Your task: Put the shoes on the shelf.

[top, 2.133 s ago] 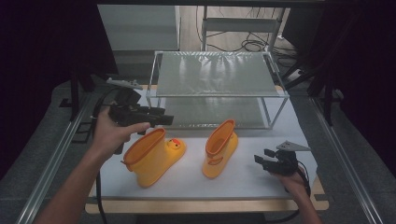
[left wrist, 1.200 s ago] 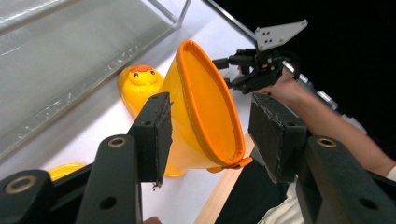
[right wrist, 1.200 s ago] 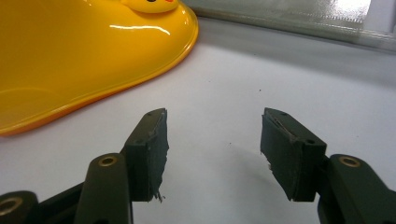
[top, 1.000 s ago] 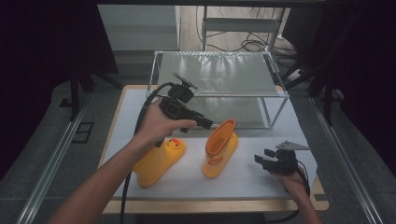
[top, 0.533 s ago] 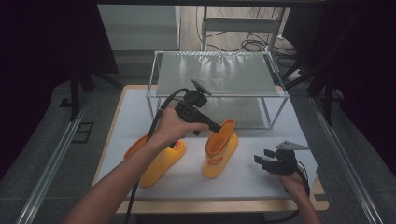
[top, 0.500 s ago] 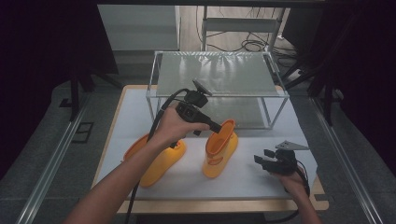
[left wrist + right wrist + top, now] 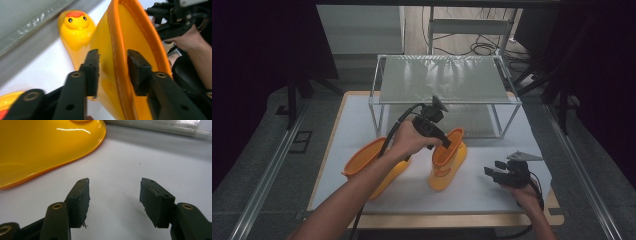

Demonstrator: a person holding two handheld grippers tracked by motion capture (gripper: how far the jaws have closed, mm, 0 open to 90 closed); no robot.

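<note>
A person's left gripper (image 7: 447,143) straddled the top rim of the upright yellow rain boot (image 7: 447,160) at the centre of the high view, one jaw outside the shaft and the other inside the opening. In the left gripper view the jaws of that gripper (image 7: 112,71) stood slightly apart on either side of the boot's (image 7: 120,50) orange-trimmed edge, not yet pressed onto it; a duck face marked the toe toward the upper left of that frame. The step in hand appeared to be taking hold of this boot by its rim. The next move would call for closing the jaws firmly on the thin wall before lifting, probably toward the wire-frame shelf (image 7: 444,80) that stood just behind it in the upper middle of the frame.

The right gripper (image 7: 501,172) rested low at the lower right of the high view, well apart from the boot, its jaws spread wide and holding nothing; the right gripper view showed it (image 7: 113,200) over the bare white table (image 7: 140,165), with a boot toe (image 7: 45,147) at upper left.

Counted: two yellow boots, the second boot (image 7: 374,165) lying tipped at lower left; two grippers; one shelf with two tiers; one table.
</note>
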